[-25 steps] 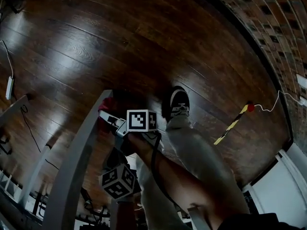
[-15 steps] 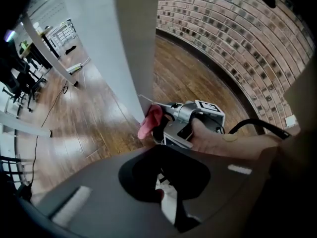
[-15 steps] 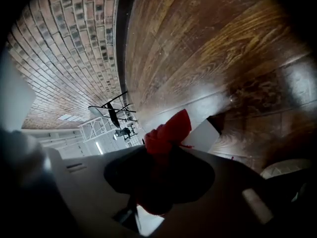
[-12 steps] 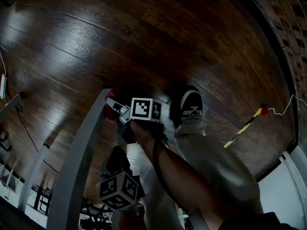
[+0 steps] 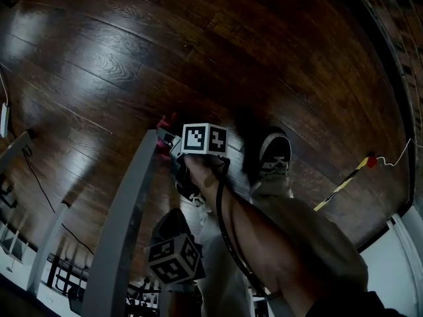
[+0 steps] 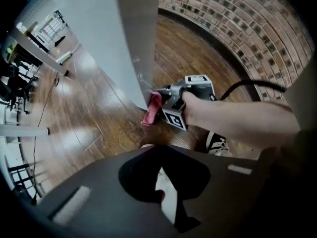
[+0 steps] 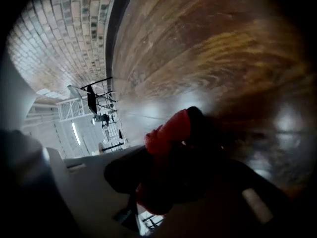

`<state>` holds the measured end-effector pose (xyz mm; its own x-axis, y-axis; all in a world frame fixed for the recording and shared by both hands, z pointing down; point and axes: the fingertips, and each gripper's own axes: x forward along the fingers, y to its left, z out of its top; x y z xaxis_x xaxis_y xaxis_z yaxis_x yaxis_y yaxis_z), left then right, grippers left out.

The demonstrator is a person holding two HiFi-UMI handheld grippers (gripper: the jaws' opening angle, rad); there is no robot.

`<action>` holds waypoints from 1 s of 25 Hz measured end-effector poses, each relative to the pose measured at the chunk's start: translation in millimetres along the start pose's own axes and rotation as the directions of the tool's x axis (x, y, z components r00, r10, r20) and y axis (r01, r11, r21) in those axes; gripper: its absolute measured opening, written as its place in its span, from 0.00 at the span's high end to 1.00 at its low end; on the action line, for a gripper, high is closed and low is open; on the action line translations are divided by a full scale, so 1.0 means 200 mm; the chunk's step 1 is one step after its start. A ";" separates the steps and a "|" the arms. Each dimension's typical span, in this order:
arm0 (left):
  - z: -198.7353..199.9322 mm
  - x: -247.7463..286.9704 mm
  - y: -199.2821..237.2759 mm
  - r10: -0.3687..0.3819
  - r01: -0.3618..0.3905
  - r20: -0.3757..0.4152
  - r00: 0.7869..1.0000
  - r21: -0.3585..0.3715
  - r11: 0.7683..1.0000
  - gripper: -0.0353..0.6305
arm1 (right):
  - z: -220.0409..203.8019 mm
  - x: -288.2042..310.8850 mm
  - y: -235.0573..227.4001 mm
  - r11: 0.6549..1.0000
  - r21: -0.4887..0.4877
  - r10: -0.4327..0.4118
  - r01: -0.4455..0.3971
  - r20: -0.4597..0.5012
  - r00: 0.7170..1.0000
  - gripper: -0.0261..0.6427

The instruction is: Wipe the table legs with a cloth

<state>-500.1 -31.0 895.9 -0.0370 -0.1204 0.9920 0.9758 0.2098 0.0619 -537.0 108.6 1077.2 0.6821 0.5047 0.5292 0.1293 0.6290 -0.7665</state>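
A grey table leg (image 5: pixel 125 236) runs from the lower left up to its foot on the dark wooden floor. My right gripper (image 5: pixel 166 142), under its marker cube, is shut on a red cloth (image 5: pixel 164 125) and holds it against the leg just above the foot. The left gripper view shows that cloth (image 6: pixel 151 109) bunched on the leg (image 6: pixel 133 43), with the right gripper (image 6: pixel 163 95) behind it. In the right gripper view the cloth (image 7: pixel 166 133) fills the space between the jaws of the right gripper (image 7: pixel 168 162). My left gripper (image 5: pixel 173 259) hangs lower in the head view, pointing down, shut and holding nothing (image 6: pixel 159 195).
The person's shoe (image 5: pixel 274 154) stands on the floor just right of the leg's foot. A yellow-and-black striped stick (image 5: pixel 340 185) lies further right. More grey legs (image 5: pixel 49 256) and a cable stand at the left. A brick wall (image 6: pixel 257 29) curves behind.
The right gripper has slid the red cloth down the leg toward its foot. The left gripper has sunk as well. Both keep their jaws as they were.
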 end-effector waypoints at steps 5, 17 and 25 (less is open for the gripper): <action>0.07 0.02 -0.07 -0.039 0.039 -0.024 0.999 0.001 0.999 0.94 | 0.11 0.12 0.25 0.973 -0.221 0.052 -0.070 -0.088 0.995 0.78; 0.15 0.01 -0.07 -0.036 0.036 -0.011 0.999 0.021 0.999 0.94 | -0.14 0.22 0.37 0.798 -0.587 -0.113 -0.139 -0.373 0.921 0.78; 0.02 -0.29 -0.14 -0.036 0.036 -0.029 0.999 0.002 0.999 0.94 | -0.37 -0.14 0.85 0.780 -0.592 -0.055 -0.204 -0.391 0.919 0.78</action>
<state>-526.0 -25.1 837.6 -0.0660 -0.1563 0.9855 0.9734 0.2072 0.0980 -482.0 157.8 904.8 0.9007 0.1980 0.3866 0.3871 0.0376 -0.9213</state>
